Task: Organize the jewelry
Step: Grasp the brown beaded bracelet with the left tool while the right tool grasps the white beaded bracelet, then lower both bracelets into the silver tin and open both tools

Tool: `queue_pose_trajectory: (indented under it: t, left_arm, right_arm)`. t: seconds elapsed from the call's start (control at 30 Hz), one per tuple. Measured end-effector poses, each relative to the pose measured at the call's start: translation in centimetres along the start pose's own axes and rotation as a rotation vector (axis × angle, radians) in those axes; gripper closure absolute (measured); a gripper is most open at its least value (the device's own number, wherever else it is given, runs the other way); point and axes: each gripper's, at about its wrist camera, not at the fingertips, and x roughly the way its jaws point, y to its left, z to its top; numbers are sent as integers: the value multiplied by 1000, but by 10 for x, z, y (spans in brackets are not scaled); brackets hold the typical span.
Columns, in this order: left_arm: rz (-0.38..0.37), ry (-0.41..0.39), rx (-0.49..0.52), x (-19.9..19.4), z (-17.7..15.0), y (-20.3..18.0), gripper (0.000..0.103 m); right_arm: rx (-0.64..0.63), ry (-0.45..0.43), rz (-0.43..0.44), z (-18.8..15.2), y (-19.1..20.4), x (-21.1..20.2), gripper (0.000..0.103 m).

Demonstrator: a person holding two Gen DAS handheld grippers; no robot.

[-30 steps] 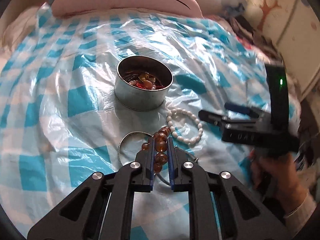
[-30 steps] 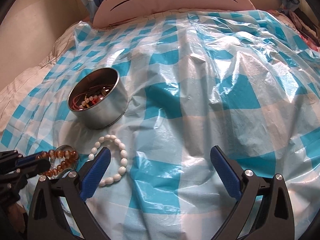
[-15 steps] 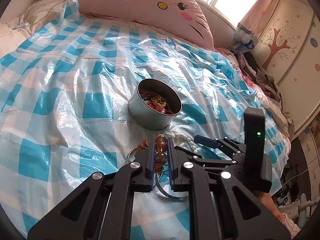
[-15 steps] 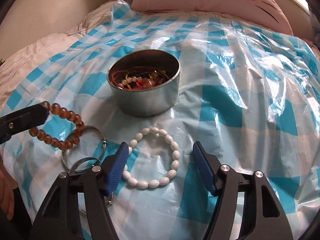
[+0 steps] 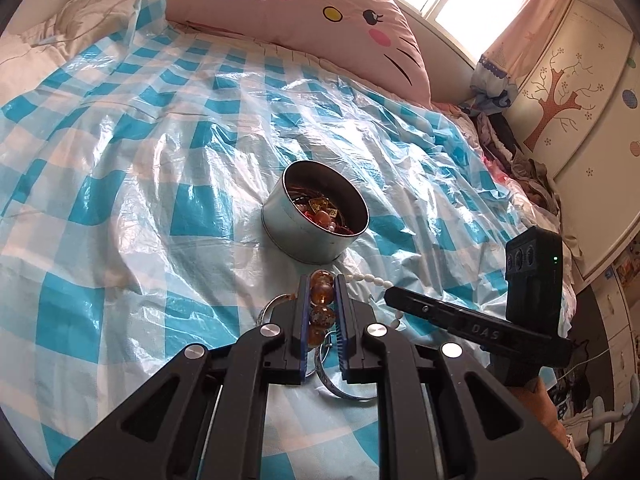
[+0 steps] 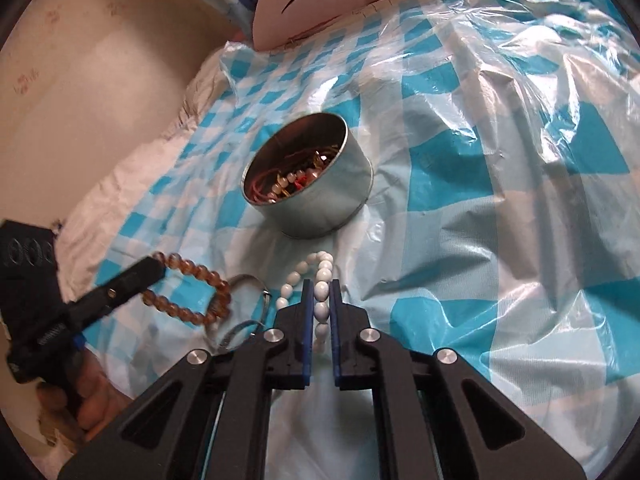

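Done: tin (image 5: 320, 216) already holds some jewelry.
Left gripper (image 5: 322, 300): clamped on amber bracelet (image 6: 192, 292).
Right gripper (image 6: 320, 304): clamped on white bracelet (image 6: 320, 280).
Left: both bracelets and near bangle (image 5: 340, 380) to tin.

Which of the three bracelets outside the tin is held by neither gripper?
The silver bangle. It lies flat on the checked sheet, while the amber bead bracelet is clamped in the left gripper and the white bead bracelet in the right gripper.

Blue-and-white checked plastic sheet (image 5: 120, 184); silver tin (image 5: 304, 236); amber bead bracelet (image 6: 192, 304); white bead bracelet (image 6: 320, 280); pink cat-face pillow (image 5: 304, 12); black grippers, blue pads (image 6: 306, 332).
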Motion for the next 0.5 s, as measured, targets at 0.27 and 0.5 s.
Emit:
queue_pose_trajectory:
  t: [0.27,0.5]
  left_arm:
    - [-19,-14,-10,-2,0,3,92]
    - [54,-44,57,-6,-1,-10,92]
  right_arm:
    - [90,-125,208,-1,2,-32,95]
    - [37,-180,236,1,13,-46,95]
